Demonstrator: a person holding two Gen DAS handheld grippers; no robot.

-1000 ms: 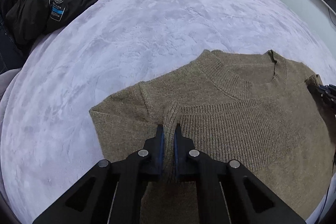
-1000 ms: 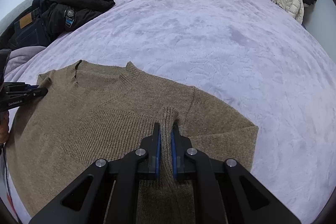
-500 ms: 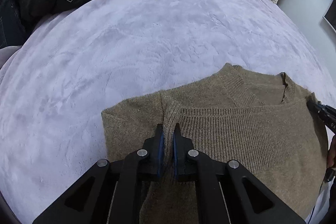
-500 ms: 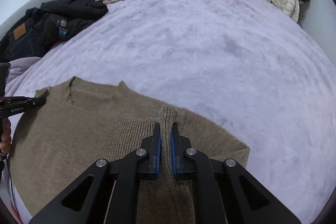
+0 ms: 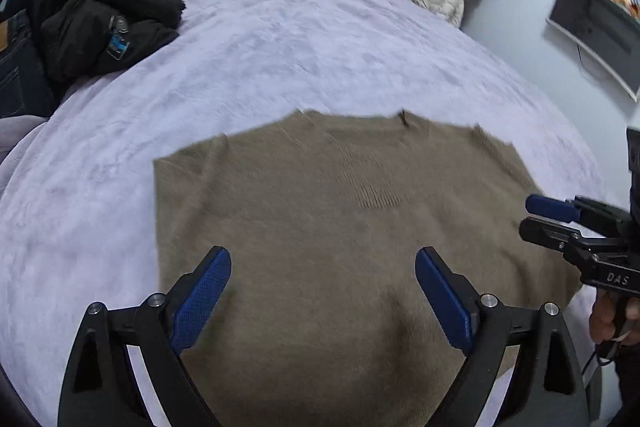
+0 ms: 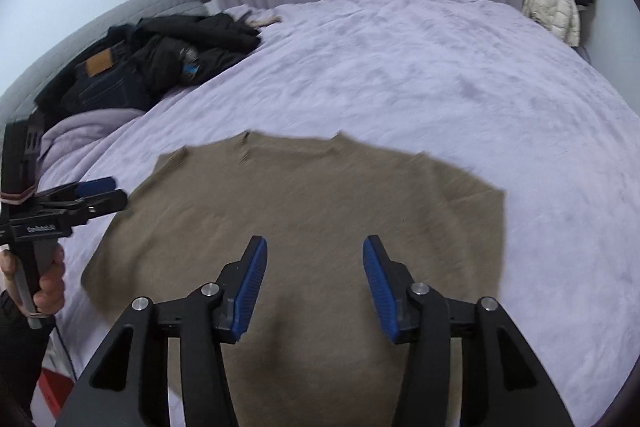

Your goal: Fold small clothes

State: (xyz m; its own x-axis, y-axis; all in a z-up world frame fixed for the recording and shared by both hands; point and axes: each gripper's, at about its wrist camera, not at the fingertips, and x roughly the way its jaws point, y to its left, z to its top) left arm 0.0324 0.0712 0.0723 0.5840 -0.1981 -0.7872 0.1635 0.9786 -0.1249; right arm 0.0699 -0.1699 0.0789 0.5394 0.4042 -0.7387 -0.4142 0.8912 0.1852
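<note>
Left wrist view shows both tongs, left tongs (image 5: 322, 301) and right tongs (image 6: 311, 281), opening empty above the folded olive-brown knitted sweater (image 5: 340, 227), letting it settle flat on the lilac plush bed (image 5: 280, 59).

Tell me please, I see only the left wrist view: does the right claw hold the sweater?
Observer: No. In the right wrist view the right claw is opening, with nothing between its pads. The sweater lies on the bed below it.
Operator: Is the sweater's right corner lying flat?
Observer: It looks flat on the bed, though the picture is blurred there.
Operator: Is anything hidden behind the black jacket?
Observer: Yes, a small pale cloth lies just beyond the black jacket, near the curtains.
</note>
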